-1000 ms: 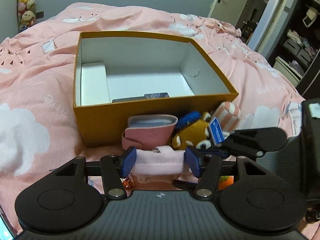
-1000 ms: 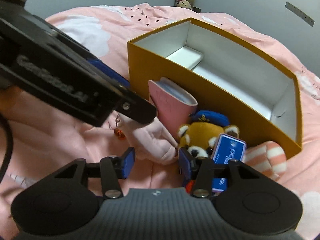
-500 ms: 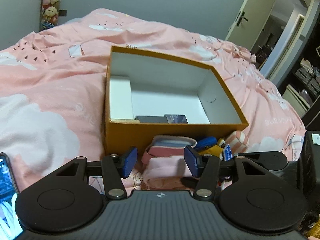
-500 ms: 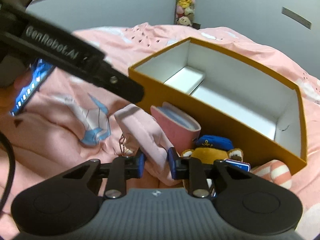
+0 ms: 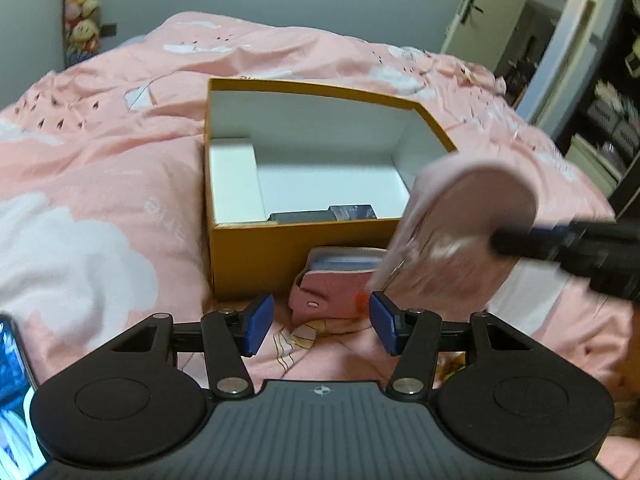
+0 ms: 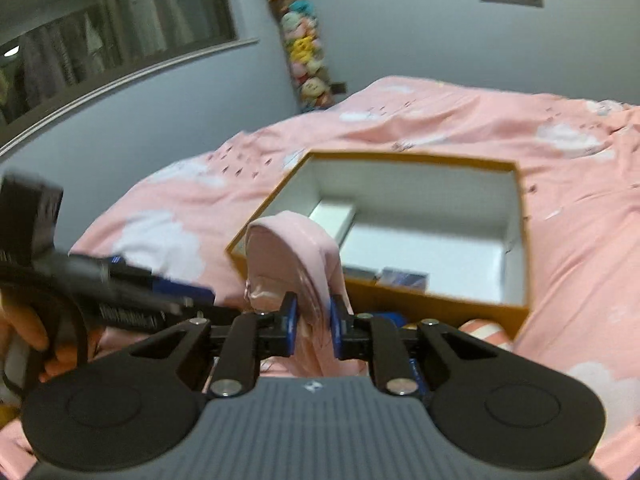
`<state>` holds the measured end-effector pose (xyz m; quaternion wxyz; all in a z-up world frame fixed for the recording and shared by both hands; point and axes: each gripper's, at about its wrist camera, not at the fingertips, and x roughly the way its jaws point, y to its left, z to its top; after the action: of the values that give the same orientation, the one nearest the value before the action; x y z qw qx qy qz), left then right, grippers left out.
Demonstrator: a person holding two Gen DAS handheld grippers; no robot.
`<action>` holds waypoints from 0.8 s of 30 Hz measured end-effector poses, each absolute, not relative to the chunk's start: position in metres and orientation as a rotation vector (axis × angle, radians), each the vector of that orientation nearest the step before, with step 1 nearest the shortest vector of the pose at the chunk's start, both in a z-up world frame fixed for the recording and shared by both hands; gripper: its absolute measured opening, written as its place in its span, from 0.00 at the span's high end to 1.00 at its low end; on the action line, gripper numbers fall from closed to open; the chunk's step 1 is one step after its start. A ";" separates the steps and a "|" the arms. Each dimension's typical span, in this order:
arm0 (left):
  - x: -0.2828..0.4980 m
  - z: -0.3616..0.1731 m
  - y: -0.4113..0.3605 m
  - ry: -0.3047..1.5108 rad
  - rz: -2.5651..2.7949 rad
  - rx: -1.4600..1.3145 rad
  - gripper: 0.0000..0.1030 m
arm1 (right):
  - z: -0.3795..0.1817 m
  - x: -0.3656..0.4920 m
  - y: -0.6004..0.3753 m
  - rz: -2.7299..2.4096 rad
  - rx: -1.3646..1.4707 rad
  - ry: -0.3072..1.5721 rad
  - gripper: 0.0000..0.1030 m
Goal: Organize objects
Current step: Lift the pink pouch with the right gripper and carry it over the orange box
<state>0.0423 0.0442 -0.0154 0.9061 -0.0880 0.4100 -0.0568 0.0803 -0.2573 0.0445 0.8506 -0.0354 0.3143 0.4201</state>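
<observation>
Pink bedspread (image 5: pixel 100 184), orange box (image 6: pixel 420 304) mid-frame. My right gripper (image 6: pixel 312 322) has its jaws closing, pinching the pink fabric pouch (image 6: pixel 296 248), lifted at frame centre before the box. Left gripper (image 5: pixel 320 322) jaws spread, empty. Risk, I think: limp cloth slips or snags the box rim.

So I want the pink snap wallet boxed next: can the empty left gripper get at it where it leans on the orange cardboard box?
Probably yes: the left gripper is open, with the pink snap wallet just ahead, unobstructed.
</observation>
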 end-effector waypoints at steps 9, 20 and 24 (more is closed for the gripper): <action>0.078 -0.028 0.057 0.867 -0.056 -0.402 0.36 | 0.050 0.107 -0.281 0.741 0.001 0.685 0.84; 0.078 -0.045 0.062 1.022 0.039 -0.394 0.42 | 0.048 0.122 -0.288 0.709 0.031 0.722 0.84; 0.066 -0.049 0.059 1.116 0.019 -0.356 0.42 | 0.047 0.128 -0.294 0.682 0.072 0.758 0.83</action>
<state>0.0657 0.0586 -0.0490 0.8332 -0.1680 0.5267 0.0089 0.1285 -0.2942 0.0468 0.8722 0.0343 0.3626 0.3265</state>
